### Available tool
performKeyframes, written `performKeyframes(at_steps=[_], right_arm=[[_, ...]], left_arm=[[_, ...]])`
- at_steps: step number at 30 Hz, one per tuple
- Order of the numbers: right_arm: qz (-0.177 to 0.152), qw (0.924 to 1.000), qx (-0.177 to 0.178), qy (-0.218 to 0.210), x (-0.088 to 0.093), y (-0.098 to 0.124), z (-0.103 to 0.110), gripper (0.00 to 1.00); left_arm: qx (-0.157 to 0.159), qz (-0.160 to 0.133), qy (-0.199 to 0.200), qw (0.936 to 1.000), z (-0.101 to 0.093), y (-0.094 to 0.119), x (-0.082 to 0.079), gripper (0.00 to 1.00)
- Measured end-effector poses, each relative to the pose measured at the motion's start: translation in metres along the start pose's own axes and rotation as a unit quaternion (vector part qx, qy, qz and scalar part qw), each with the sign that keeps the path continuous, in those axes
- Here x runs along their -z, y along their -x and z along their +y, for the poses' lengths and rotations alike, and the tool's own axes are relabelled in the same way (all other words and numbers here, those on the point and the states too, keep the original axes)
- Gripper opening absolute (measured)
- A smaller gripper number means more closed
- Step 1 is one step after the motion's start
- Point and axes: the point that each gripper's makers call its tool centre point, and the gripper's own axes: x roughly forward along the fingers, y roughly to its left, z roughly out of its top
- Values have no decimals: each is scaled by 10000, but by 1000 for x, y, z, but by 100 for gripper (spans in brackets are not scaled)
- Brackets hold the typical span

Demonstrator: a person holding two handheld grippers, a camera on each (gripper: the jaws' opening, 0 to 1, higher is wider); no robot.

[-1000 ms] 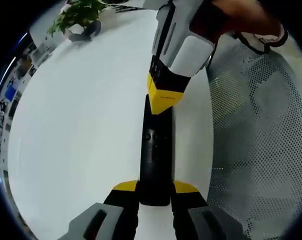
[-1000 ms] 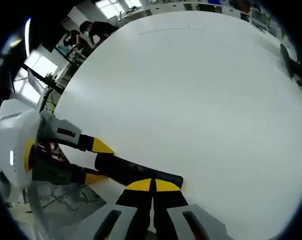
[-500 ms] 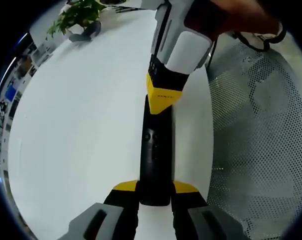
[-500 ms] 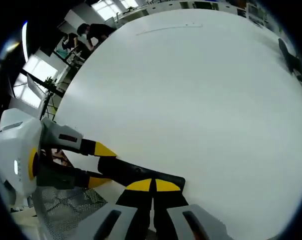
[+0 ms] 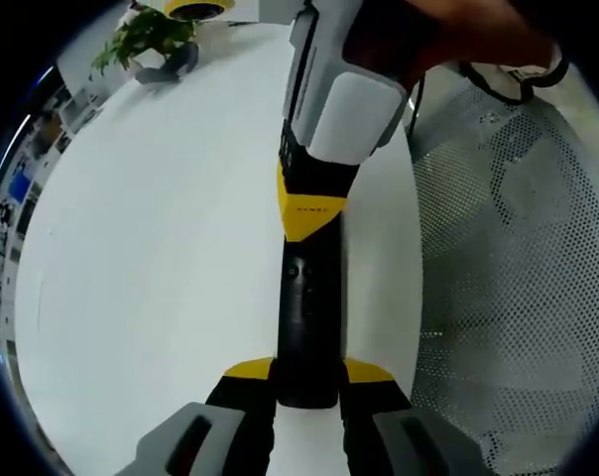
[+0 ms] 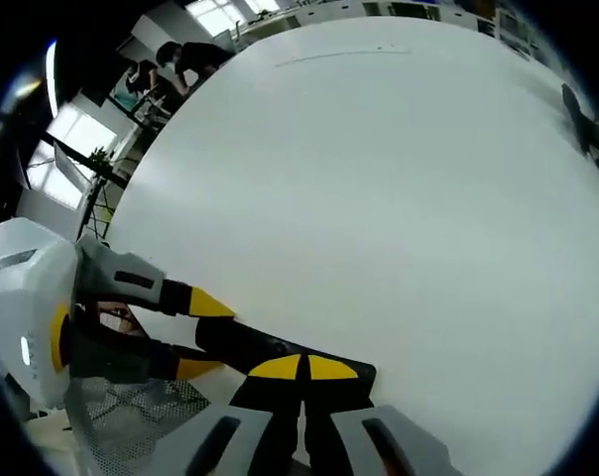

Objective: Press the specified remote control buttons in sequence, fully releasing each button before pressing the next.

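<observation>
Slim black remote [image 5: 305,317] lies flat on white table [image 5: 161,248].

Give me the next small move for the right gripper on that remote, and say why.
Probably lift the right gripper straight off the remote. Its shut yellow tips sit on the remote's upper end while the left gripper clamps the lower end; each button must be fully released before the next.

No text, label or number is clear enough to read.

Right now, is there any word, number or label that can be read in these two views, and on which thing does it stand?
None can be read.
Dark marks on the yellow tip of the right hand-held gripper: too small.
Buttons on the black remote control: no legible symbols.
Posters at the room's edge: blurred.
</observation>
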Motion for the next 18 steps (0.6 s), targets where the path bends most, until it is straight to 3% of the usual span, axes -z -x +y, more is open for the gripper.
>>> performKeyframes(at_steps=[18], right_arm=[[61, 9999, 55, -78, -1, -4, -2, 0]], left_arm=[[46, 8, 27, 10000, 1, 0, 0, 24]])
